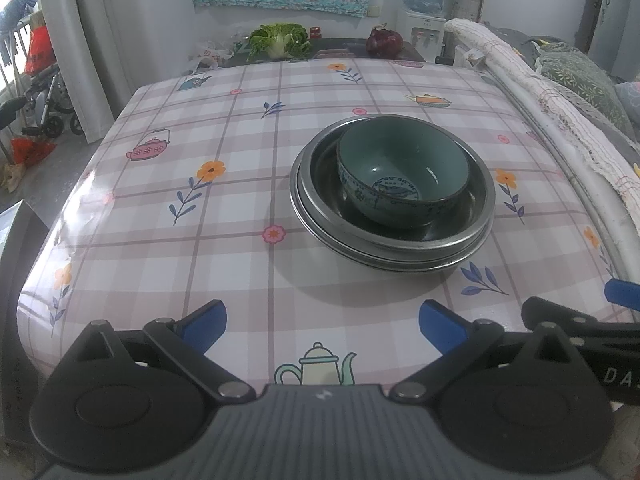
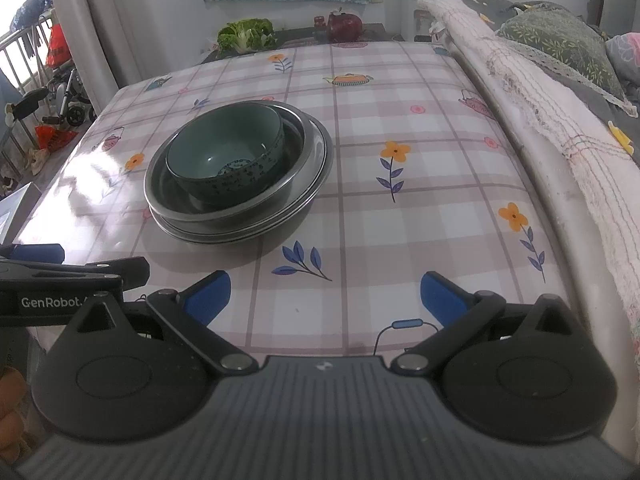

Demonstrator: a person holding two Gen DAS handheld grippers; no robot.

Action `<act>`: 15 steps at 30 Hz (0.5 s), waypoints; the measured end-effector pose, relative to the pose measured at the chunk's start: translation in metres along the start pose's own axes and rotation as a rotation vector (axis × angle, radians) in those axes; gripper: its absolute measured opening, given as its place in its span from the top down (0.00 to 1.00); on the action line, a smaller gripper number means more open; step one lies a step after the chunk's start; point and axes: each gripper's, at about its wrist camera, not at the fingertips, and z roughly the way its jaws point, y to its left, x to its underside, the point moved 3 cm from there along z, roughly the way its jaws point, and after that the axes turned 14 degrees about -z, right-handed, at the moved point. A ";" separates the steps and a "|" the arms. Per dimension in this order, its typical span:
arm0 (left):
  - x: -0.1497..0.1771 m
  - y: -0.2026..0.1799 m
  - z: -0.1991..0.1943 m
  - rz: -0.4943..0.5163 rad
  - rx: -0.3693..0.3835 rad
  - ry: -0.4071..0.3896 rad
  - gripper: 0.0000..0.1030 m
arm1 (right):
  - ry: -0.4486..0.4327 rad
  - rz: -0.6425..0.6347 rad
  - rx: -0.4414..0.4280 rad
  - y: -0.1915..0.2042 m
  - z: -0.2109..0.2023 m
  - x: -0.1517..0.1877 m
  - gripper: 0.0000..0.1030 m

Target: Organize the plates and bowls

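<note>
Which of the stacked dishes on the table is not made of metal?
The green bowl on top of the stack. It is glazed ceramic with a blue pattern, while the dishes under it are wide, shiny steel.

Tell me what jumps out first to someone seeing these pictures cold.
A teal ceramic bowl nested in stacked steel plates sits mid-table on the checked floral tablecloth. Nearer the camera, the left hand-held gripper and right hand-held gripper both hang open and empty, short of the stack.
</note>
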 end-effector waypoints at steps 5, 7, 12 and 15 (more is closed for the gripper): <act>0.000 0.000 0.000 -0.001 0.000 0.000 0.00 | -0.001 -0.001 -0.001 0.000 0.000 0.000 0.01; 0.000 0.001 0.001 -0.002 0.000 0.000 0.00 | -0.001 -0.003 -0.001 0.000 0.000 0.000 0.01; 0.000 0.001 0.001 -0.002 0.000 0.000 0.00 | 0.000 -0.003 -0.001 0.000 0.000 0.000 0.01; -0.001 0.001 0.001 -0.002 0.000 0.000 0.00 | 0.001 -0.003 0.000 0.000 0.000 0.000 0.01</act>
